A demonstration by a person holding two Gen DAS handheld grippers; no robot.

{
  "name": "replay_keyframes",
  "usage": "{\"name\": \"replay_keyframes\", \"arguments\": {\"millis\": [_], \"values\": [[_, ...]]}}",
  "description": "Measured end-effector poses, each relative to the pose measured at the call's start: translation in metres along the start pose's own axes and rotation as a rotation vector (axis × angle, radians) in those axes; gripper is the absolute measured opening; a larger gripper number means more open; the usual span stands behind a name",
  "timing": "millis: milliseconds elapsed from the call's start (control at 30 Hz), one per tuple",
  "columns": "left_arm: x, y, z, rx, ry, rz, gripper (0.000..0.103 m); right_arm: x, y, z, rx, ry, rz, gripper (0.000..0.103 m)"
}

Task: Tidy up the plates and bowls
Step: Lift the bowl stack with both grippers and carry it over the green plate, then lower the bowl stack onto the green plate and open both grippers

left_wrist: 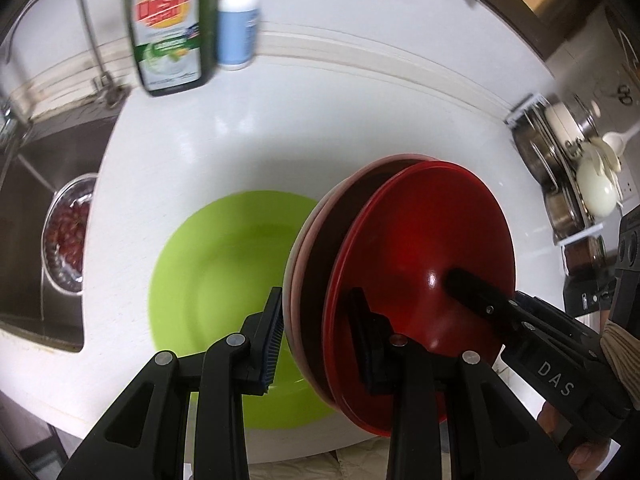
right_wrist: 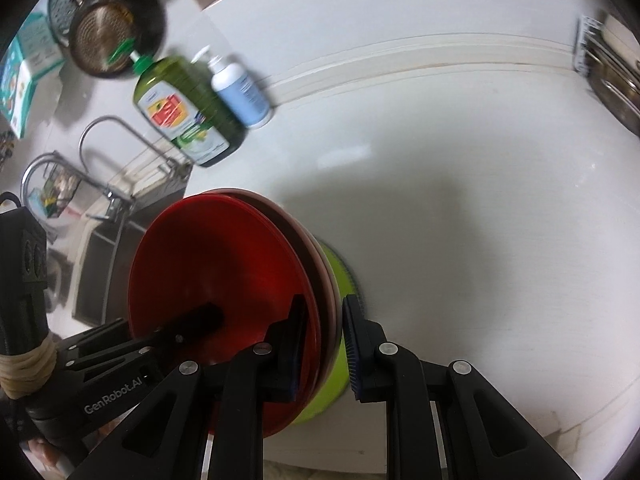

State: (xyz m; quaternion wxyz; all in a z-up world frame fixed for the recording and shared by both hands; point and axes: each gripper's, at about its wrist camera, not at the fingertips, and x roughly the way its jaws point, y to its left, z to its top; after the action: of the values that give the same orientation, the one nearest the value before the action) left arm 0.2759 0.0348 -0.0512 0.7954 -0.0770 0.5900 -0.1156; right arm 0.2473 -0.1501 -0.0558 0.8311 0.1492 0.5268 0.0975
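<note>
A stack of plates stands tilted on its edge: a red plate (left_wrist: 420, 248) in front, a dark one and a pink plate (left_wrist: 298, 256) behind. My left gripper (left_wrist: 318, 336) is shut on the stack's lower rim, one pad on the pink back and one inside the red plate. From the other side my right gripper (right_wrist: 324, 344) is shut on the same stack (right_wrist: 224, 264); one of its fingers (left_wrist: 472, 284) shows inside the red plate. A green plate (left_wrist: 224, 272) lies flat on the white counter (left_wrist: 320, 128) under the stack, and its edge (right_wrist: 340, 276) peeks out in the right wrist view.
A green dish soap bottle (left_wrist: 168, 28) and a white pump bottle (left_wrist: 238, 24) stand at the back wall. The sink (left_wrist: 40, 200) at the left holds a metal colander of red fruit (left_wrist: 68, 236). A rack of pots (left_wrist: 572, 168) is at the right.
</note>
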Motion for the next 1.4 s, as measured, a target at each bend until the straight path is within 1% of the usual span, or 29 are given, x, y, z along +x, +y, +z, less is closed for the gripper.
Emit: {"name": "replay_keyframes", "arguments": {"millis": [233,533,767,1133,1400], "values": [[0.002,0.034,-0.005,-0.047,0.023,0.018,0.031,0.021,0.023,-0.005,-0.028,0.052,0.011,0.02],[0.025,0.054,-0.008,-0.077,0.074,0.033,0.031,0.049,0.029,-0.008,-0.007,0.113,0.005,0.02],[0.043,0.06,-0.009,-0.078,0.12,0.032,0.031,0.064,0.029,-0.008,0.004,0.142,-0.016,0.02],[0.057,0.066,-0.01,-0.075,0.16,0.028,0.031,0.078,0.03,-0.009,0.01,0.175,-0.033,0.02],[0.06,0.072,-0.006,-0.053,0.165,0.008,0.032,0.077,0.033,-0.009,0.002,0.154,-0.04,0.02]]}}
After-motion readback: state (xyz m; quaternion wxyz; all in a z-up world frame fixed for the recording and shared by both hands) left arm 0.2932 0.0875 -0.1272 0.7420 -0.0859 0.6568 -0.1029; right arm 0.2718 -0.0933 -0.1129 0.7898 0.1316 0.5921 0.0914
